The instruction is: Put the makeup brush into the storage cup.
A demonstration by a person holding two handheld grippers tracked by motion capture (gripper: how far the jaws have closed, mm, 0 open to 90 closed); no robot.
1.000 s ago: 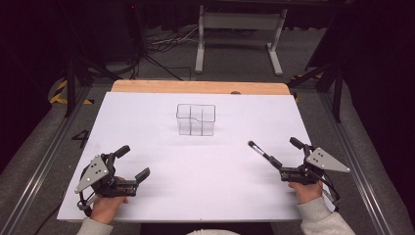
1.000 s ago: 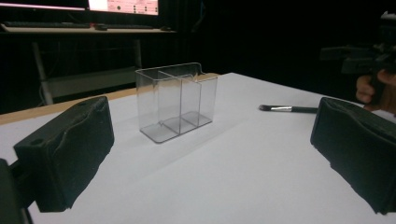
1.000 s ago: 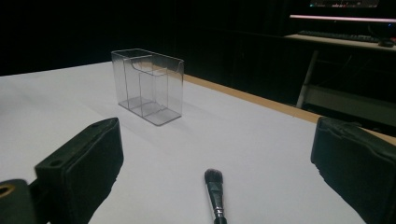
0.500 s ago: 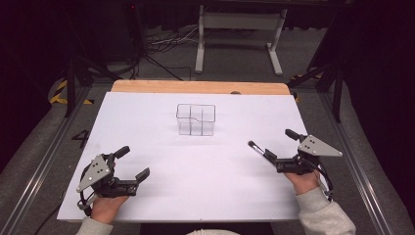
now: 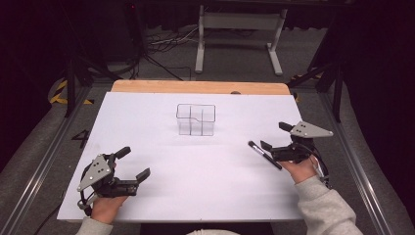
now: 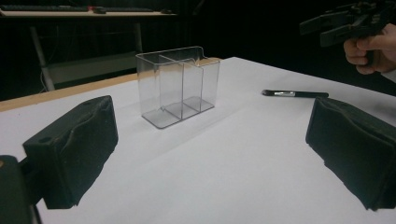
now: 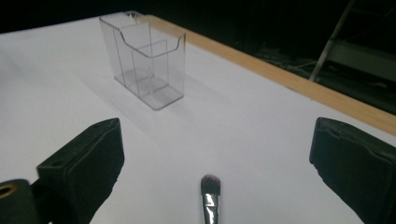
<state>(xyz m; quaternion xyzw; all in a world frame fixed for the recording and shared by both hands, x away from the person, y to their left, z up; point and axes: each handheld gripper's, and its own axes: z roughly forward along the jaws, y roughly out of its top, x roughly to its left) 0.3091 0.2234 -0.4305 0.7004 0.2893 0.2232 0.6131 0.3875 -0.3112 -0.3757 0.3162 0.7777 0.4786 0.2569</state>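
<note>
White table sheet (image 5: 161, 132), wooden edge along far side. Clear acrylic organizer (image 5: 195, 119) upright at centre-far, compartments empty. Makeup brush (image 5: 264, 154) flat on sheet at right, bristle tip toward centre-far, handle running toward the near right.

Right gripper (image 5: 274, 138) just above the brush, jaws wide apart, holding nothing; right gripper view puts bristle end (image 7: 210, 184) between the jaws, handle running out of frame at bottom. Left gripper (image 5: 133, 162) parked near-left, well apart from everything, jaws wide open, empty.

Probably lining up a pick on the brush, organizer as likely target.

Risks:
- Thin round handle flat on smooth sheet: could roll or squirt out on closing.
- Grabbing near bristles: splayed hairs, weak hold.
- Light organizer: could tip or slide if nudged on insertion.
</note>
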